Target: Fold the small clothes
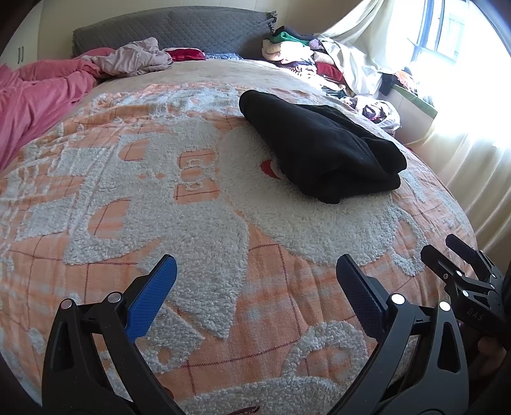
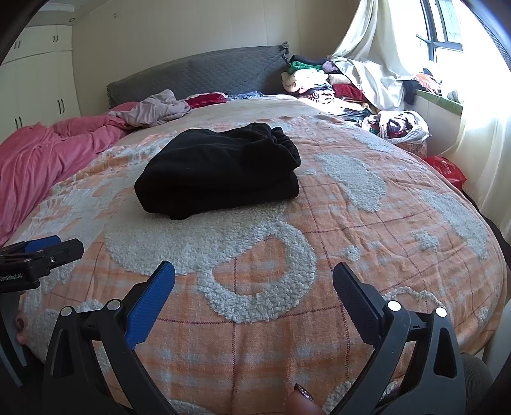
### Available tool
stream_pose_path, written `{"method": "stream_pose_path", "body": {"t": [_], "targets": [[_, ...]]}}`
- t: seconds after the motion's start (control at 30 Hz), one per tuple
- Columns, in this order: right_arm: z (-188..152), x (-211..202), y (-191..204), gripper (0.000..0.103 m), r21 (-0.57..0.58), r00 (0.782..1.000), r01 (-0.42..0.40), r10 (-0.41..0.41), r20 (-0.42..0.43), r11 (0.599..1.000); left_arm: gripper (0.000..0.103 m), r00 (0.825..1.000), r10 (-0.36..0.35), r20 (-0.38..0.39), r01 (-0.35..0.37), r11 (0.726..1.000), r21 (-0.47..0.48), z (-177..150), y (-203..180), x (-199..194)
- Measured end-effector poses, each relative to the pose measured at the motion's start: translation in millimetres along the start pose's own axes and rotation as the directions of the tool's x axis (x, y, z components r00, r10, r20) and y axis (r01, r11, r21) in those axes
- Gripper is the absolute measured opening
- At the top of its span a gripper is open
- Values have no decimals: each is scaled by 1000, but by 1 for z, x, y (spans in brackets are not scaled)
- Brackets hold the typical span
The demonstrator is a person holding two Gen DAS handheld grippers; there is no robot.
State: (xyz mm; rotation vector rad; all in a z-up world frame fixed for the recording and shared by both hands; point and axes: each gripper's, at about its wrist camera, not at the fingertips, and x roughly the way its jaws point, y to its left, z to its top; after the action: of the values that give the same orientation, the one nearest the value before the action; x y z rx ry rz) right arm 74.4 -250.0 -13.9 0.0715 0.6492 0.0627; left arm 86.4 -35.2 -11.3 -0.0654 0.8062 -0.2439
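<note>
black garment folded on the bed. left gripper and right gripper hover apart from it, jaws spread, empty.

Daylight pours through a window hung with pale curtains onto a bed spread with an orange-and-white textured blanket. A grey quilted headboard stands against a cream wall, with white wardrobe doors to the left. A pink duvet lies rumpled at the bed's left edge, and mixed clothing is piled beside the window.
</note>
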Motion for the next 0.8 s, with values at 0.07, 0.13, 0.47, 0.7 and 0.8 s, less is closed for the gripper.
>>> {"method": "stream_pose_path", "body": {"t": [0.07,0.13,0.47,0.7,0.8], "targets": [[0,0,0,99,0,1000,0,0,2,1000,94,1000,0,2,0,1000,-2,0,0,-1],[0,0,0,99,1,1000,1,-1,2,1000,94,1000,2,3,-2,1000,-1,0,0,-1],[0,-1,-1,99,2,1000,5,-5,1,1000,94,1000,3,3,-3,1000,-2,1,-1,-2],[0,-1,-1,99,0,1000,6,-6,-2,1000,94,1000,8,2,-8,1000,6,1,-1,-3],[0,-2,-2,99,2,1000,8,-8,-2,1000,94,1000,9,-3,-9,1000,7,1,-2,-2]]}}
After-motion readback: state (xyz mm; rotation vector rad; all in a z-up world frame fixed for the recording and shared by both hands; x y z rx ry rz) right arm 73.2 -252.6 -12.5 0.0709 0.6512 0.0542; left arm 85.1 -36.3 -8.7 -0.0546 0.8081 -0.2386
